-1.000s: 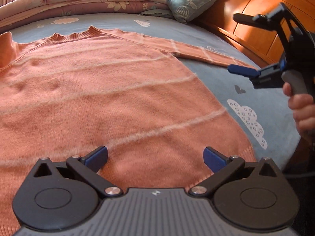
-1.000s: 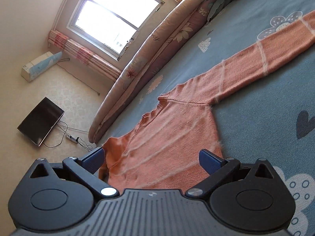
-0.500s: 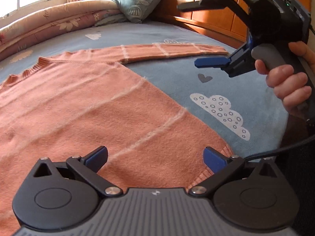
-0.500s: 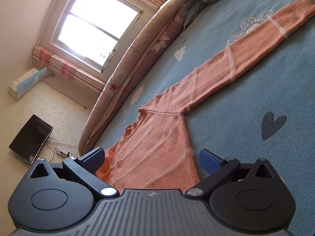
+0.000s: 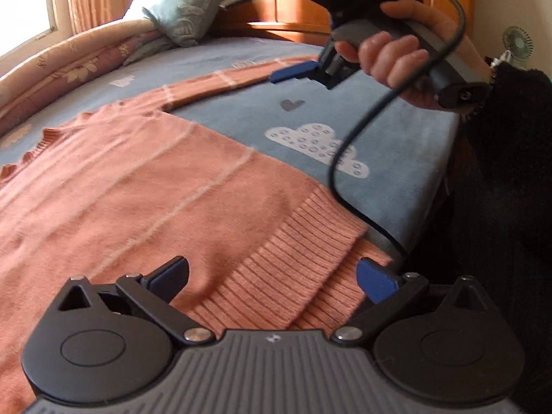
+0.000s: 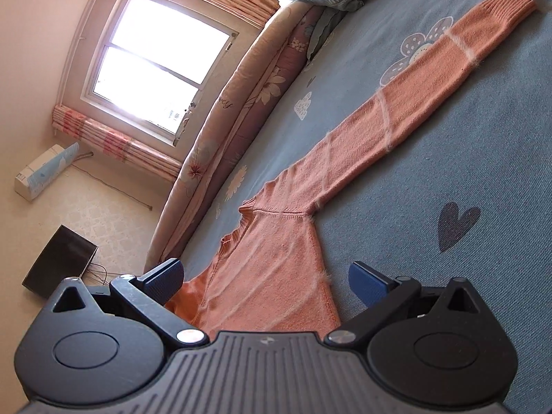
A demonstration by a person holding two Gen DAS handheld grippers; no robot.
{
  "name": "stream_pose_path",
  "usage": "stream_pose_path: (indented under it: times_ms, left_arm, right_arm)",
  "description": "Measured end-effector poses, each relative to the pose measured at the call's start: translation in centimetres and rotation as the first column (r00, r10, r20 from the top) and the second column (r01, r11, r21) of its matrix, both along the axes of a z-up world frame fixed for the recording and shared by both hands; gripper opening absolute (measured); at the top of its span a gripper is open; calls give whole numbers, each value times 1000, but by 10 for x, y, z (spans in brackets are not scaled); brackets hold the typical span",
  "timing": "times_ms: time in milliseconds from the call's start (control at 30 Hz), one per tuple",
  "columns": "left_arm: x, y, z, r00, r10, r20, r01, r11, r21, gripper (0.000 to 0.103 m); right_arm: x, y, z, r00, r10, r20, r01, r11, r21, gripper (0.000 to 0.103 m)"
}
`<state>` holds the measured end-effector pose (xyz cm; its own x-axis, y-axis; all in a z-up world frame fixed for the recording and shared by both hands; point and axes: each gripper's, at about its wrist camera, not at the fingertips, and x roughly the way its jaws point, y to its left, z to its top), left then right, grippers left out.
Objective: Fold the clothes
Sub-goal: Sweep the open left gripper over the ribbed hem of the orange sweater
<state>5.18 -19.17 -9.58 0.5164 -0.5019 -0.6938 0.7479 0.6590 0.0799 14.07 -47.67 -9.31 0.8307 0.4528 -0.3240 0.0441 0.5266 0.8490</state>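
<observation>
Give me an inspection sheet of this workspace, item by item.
Surface: blue bedsheet with cloud, heart and flower prints.
Job's things: orange sweater spread flat, one sleeve stretched out, ribbed hem at the bed edge.
Clutter: pillow and rolled quilt along the far side.
Grippers: left gripper open over the hem; right gripper open, hand-held in the air.
Cables: black cable hangs from the right gripper across the sheet.
Surroundings: window, curtains, wooden headboard.

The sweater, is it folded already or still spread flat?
Spread flat: the sweater lies open on the bed, its sleeve stretched straight out.
</observation>
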Motion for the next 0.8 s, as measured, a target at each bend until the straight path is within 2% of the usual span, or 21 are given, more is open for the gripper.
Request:
stream_pose_path:
  times_ms: [33,67,167,200,300,333,433,467,633,733,800]
  left_arm:
    - [9,2,-1,999,40,5,-40,999,-1,102]
    - [18,4,-2,997,75,-21,-75,997,-5,102]
    - [31,13,-13,980,122,-158,-132,990,-53,102]
    - [26,16,-13,982,122,-147,-132,989,-62,102]
    - [10,18,-14,976,119,-180,-130,990,-52,102]
    - [2,18,-14,978,108,-179,-118,992,-48,102]
    - [-15,9,-12,992,34,-122,-28,998,47,102]
    - [-16,6,-9,994,18,-106,-12,998,55,102]
    - [7,-11,2,999,-29,-46,29,1000,4,102]
    - [25,-24,-7,994,-25,-105,25,1000,0,102]
    - [21,-27,-13,992,-32,-122,32,999,-4,102]
  right_arm:
    - [1,1,0,1000,2,-3,-2,1000,-4,103]
    - [2,2,-1,1000,6,-5,-6,1000,-7,103]
    - [4,4,-1,1000,20,-14,-20,1000,-15,103]
    - [5,4,-1,1000,21,-16,-22,1000,-17,103]
    - [5,4,0,1000,20,-17,-20,1000,-21,103]
    - [5,3,0,1000,18,-16,-18,1000,-20,103]
    - [4,2,1,1000,13,-12,-13,1000,-17,103]
    - [3,2,1,1000,14,-12,-15,1000,-17,103]
    - [3,1,-1,1000,10,-22,-11,999,-30,103]
    - [4,-2,-3,999,-6,-34,5,1000,-21,103]
    - [4,-4,-3,999,-10,-33,9,1000,-18,103]
